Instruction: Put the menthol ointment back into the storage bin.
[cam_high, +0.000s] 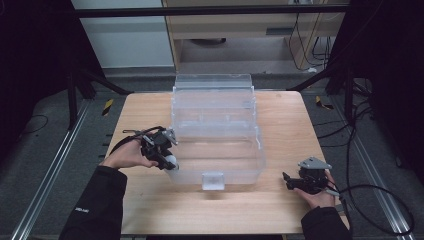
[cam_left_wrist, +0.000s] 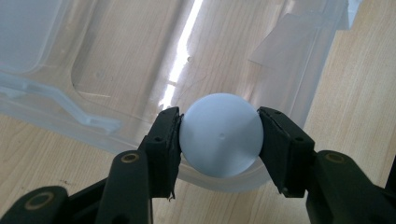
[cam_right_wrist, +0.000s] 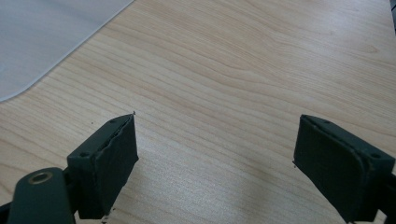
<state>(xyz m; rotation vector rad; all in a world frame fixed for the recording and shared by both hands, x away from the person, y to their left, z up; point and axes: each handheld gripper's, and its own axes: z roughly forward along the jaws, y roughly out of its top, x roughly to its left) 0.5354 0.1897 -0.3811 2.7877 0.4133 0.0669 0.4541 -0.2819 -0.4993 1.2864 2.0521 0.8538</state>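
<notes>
Left gripper (cam_high: 167, 161) at the clear plastic storage box's (cam_high: 220, 150) near left corner, fingers (cam_left_wrist: 163, 144) clamped on a pale blue-white ball (cam_left_wrist: 220, 134), one pad on each side. Ball held just above the box's rounded front rim, partly over the rim and partly over bare counter (cam_high: 150, 205). Box interior beyond the rim open and unobstructed, wood grain visible through the clear bottom. Hinged lid standing up at the far side, small latch tab (cam_high: 213, 180) at the middle of the near wall. Right gripper (cam_high: 292, 184) low over the counter near the right front edge, well apart from the box, fingers (cam_right_wrist: 109, 161) spread wide with nothing between them, plain wood below. Corner of the box's translucent wall at the upper left of the right gripper view. Broad free strip of counter along the near edge between the two hands; narrower margins left and right of the box.
</notes>
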